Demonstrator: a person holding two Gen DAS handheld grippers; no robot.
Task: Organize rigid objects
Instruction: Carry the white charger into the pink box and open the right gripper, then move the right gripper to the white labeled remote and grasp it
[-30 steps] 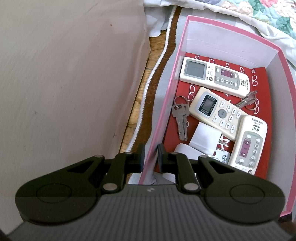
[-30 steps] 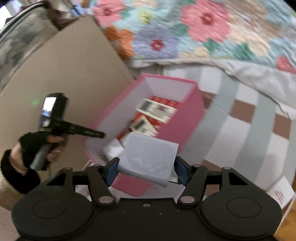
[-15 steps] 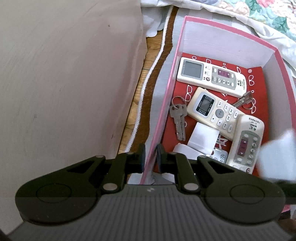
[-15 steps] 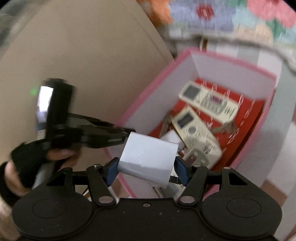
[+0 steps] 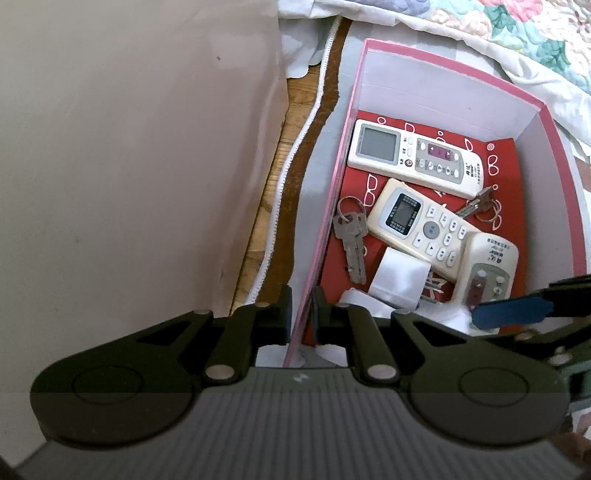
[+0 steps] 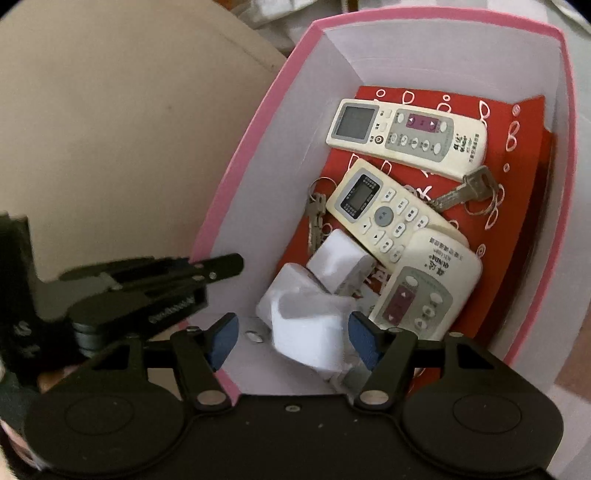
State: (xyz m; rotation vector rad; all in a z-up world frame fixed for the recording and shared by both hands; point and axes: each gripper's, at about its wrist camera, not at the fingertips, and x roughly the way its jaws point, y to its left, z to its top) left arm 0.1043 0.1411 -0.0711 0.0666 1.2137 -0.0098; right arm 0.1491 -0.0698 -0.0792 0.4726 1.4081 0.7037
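Observation:
A pink box (image 5: pixel 436 62) with a red lining holds three white remotes, one of them (image 5: pixel 415 157) at the back, two bunches of keys (image 5: pixel 349 236) and white charger blocks (image 5: pixel 400 278). My left gripper (image 5: pixel 298 314) is shut on the box's near left wall. My right gripper (image 6: pixel 291 336) is open over the box's near end, and a white block (image 6: pixel 310 332) lies loose between its blue pads (image 6: pixel 364 338), among the other white blocks. One blue pad also shows in the left wrist view (image 5: pixel 511 314).
A tall beige panel (image 5: pixel 129 166) stands close on the left of the box. A strip of wooden floor (image 5: pixel 280 173) and a striped cloth edge run between them. A flowered quilt (image 5: pixel 517 22) lies behind the box.
My right gripper carried the white block over to the box, lowered it into the near end and opened, letting it go. My left gripper has kept its hold on the box wall.

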